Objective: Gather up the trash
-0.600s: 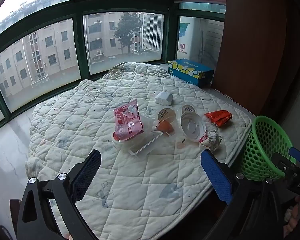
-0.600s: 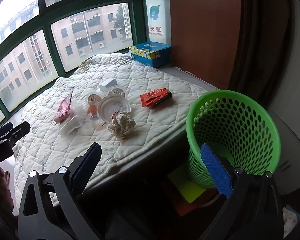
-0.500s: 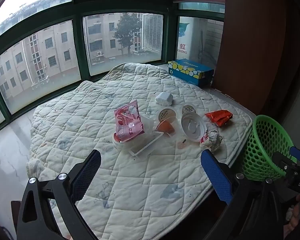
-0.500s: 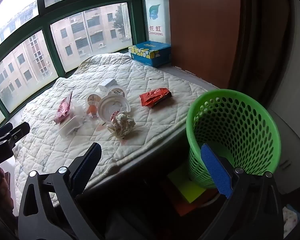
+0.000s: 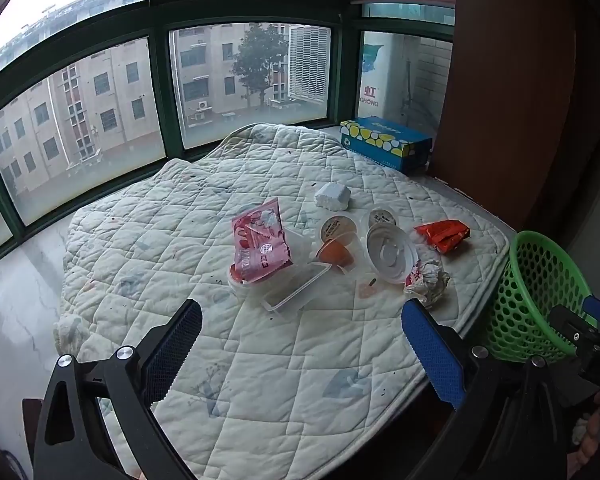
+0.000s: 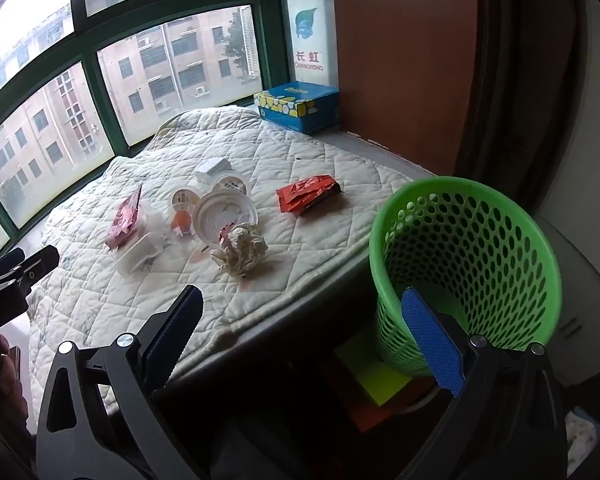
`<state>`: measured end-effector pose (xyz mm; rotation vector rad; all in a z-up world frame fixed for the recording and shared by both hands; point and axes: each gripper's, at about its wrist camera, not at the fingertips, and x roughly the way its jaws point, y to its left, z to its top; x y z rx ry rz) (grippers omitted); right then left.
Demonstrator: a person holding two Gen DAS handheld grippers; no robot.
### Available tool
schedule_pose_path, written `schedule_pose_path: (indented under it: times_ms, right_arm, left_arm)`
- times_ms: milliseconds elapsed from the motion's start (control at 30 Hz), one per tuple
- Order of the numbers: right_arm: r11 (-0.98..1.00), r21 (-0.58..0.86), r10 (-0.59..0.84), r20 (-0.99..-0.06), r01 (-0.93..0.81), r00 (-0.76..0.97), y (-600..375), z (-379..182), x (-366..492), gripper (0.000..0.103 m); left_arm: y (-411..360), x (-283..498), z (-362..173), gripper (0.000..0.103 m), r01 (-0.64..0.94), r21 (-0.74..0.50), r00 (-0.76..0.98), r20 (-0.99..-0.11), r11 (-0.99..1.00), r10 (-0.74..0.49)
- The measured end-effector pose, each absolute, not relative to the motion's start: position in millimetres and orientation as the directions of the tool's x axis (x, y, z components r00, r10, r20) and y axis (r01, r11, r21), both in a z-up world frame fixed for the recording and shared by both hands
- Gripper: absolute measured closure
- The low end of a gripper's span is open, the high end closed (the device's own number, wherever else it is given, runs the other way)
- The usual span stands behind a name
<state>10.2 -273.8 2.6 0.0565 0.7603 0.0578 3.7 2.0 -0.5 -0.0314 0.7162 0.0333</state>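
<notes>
Both tools, left (image 5: 300, 344) and right (image 6: 300, 328), hang spread and empty. Trash sits at twelve o'clock on the quilt (image 5: 260, 360): crumpled paper (image 6: 242, 249), light and soft, pinch anywhere; bin (image 6: 466, 264) at three.

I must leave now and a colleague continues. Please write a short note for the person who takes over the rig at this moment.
Left gripper: open, holding nothing, above the near part of the quilt.
Right gripper: open, holding nothing, near the quilt edge and beside the green basket.
Trash all lies on the quilt: pink wrapper on a clear container, orange cup, two small round lids, large white lid, crumpled paper, orange-red wrapper, white block.
Done: nothing collected that I can see.
Left: move every piece into the basket. The crumpled paper looks nearest to the right gripper.
</notes>
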Motion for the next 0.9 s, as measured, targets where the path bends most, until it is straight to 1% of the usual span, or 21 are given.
schedule_pose_path:
  times_ms: [900]
  right_arm:
    - [0.996, 0.078, 0.078, -0.699, -0.033, 0.711, -271.8, -2.8, 13.4, 0.005]
  left_arm:
    - [10.9, 7.7, -4.7, 0.006, -0.066, -0.040, 0.747, -0.664, 0.997, 0.023]
